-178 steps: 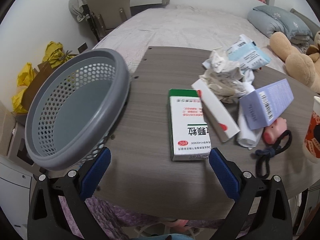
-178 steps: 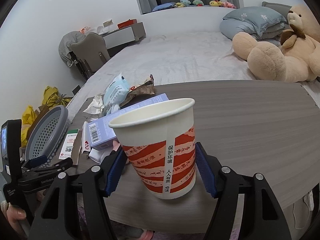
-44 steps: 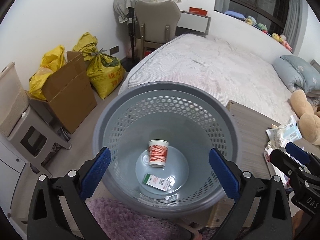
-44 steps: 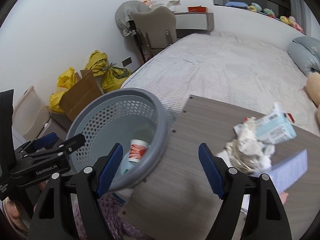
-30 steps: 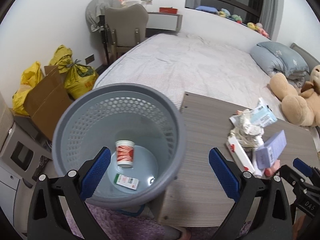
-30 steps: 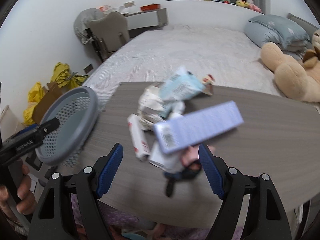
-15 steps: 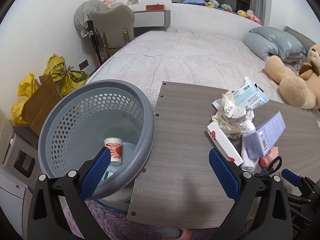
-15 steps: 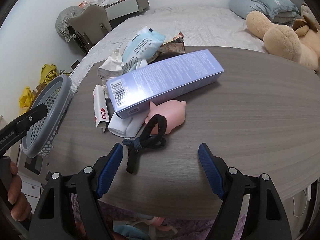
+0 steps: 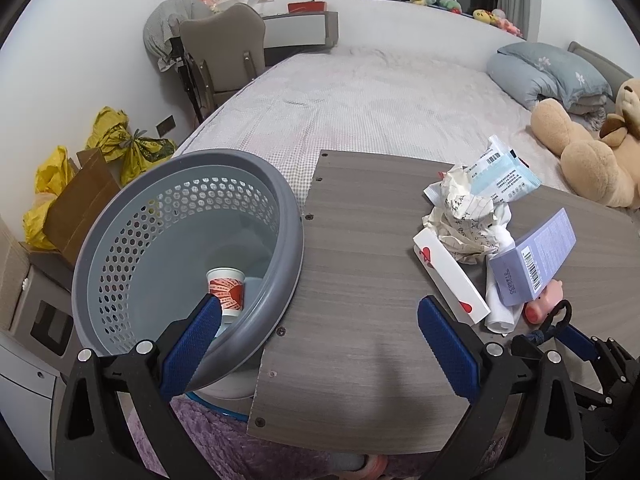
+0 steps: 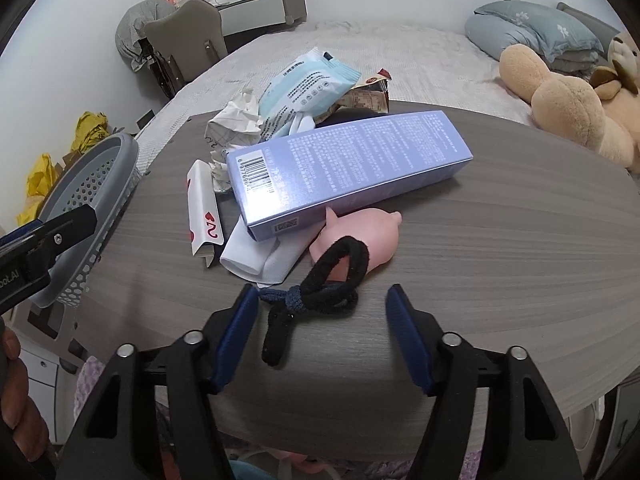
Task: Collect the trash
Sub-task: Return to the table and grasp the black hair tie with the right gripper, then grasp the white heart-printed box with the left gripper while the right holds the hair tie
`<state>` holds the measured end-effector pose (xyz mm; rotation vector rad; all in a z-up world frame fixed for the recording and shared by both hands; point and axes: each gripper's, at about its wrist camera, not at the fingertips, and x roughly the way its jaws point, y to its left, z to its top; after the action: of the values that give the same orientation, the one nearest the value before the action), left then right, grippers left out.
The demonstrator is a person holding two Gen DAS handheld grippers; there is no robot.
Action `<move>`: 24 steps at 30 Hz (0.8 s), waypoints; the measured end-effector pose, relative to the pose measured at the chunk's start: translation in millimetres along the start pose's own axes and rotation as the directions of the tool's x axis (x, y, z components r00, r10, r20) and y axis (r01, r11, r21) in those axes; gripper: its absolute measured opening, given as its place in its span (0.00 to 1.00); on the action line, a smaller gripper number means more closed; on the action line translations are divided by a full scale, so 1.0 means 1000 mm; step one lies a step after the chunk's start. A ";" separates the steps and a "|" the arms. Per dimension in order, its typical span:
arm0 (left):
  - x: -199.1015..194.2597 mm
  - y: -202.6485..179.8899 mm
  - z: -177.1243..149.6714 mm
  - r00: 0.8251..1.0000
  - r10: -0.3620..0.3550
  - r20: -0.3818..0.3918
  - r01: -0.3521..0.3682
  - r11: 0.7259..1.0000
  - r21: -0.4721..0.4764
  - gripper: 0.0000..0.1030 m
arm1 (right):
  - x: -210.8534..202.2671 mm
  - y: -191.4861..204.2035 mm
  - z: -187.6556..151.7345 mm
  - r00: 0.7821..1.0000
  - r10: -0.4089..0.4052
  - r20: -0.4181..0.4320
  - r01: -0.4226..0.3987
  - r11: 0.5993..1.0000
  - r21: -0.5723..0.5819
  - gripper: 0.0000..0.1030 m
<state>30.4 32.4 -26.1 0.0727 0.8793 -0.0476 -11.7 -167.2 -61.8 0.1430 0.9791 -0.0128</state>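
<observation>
On the grey wood table [image 10: 500, 240] lies a black hair tie [image 10: 328, 280] against a pink pig toy [image 10: 368, 236]. My right gripper [image 10: 320, 294] hangs low over the table's near edge, its jaws closing with the hair tie between them; the pads do not press it. Behind lie a purple box [image 10: 348, 164], a white box with red hearts [image 10: 202, 208], crumpled paper [image 10: 236, 120] and a blue wipes packet [image 10: 308, 88]. My left gripper [image 9: 319, 302] stands wide open beside the grey basket [image 9: 120, 240], which holds a paper cup [image 9: 226, 288].
The basket stands off the table's left edge, its rim about level with the tabletop. A white roll [image 10: 260, 258] lies under the purple box. Beyond the table are a bed [image 9: 380, 100] and a teddy bear [image 10: 568, 112]. A chair [image 9: 224, 52] and yellow bags [image 9: 132, 144] are at the back left.
My right gripper has come down and nearer to the hair tie, and its jaws have narrowed. The left view has swung from above the basket toward the table, then settled.
</observation>
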 end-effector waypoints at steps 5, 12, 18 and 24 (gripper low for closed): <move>0.001 0.000 -0.001 1.000 -0.003 -0.001 0.003 1.000 0.000 0.94 | 0.000 0.005 0.001 1.000 -0.019 0.004 0.019 1.000 -0.024 0.40; 0.004 -0.003 -0.005 1.000 -0.023 -0.012 0.023 1.000 0.008 0.94 | -0.003 0.003 0.000 1.000 0.006 -0.012 -0.006 1.000 -0.021 0.15; 0.004 -0.007 -0.006 0.999 -0.033 -0.016 0.034 0.999 0.016 0.94 | -0.013 -0.005 -0.001 0.999 0.036 0.003 -0.036 0.999 0.006 0.15; 0.007 -0.021 -0.001 0.999 -0.049 -0.015 0.049 0.998 0.029 0.94 | -0.033 -0.023 0.001 0.998 0.044 0.047 -0.045 0.999 0.029 0.15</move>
<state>32.5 11.7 -33.0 0.0792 0.8952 -0.1063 -30.7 -191.9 -36.7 0.1910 0.9293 0.0103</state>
